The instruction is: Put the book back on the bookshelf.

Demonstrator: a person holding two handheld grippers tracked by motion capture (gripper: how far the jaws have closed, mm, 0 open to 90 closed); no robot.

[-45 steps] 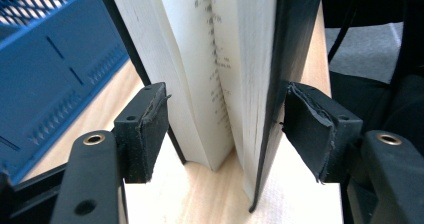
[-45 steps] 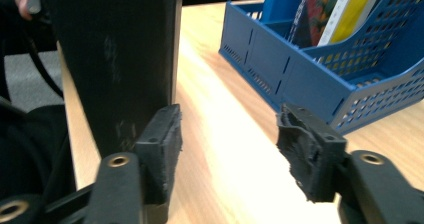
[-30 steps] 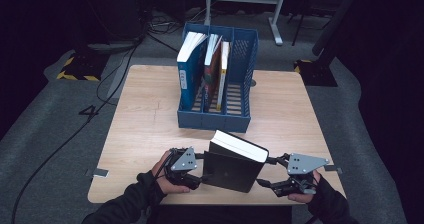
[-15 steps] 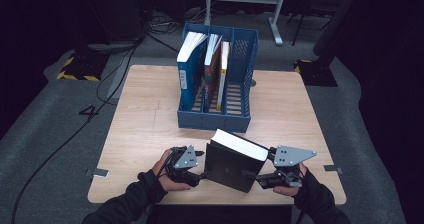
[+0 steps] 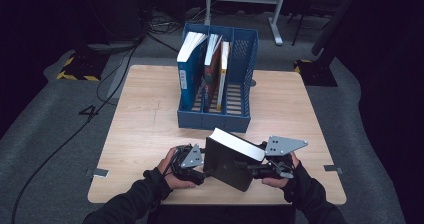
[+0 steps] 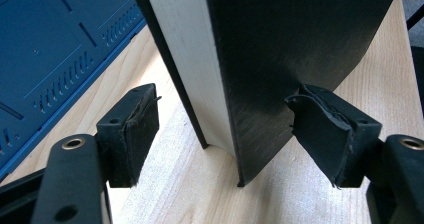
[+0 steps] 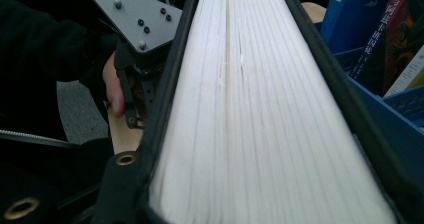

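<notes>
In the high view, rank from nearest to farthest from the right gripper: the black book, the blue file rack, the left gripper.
From the right gripper:
1. Black book, right beside it, toward table centre.
2. Left gripper, on the book's far side.
3. Blue file rack, farther back, mid-table.

Blue file rack, far half of the wooden bench, three upright books (leftmost blue-covered); grey carpet floor, cables trailing.
</notes>
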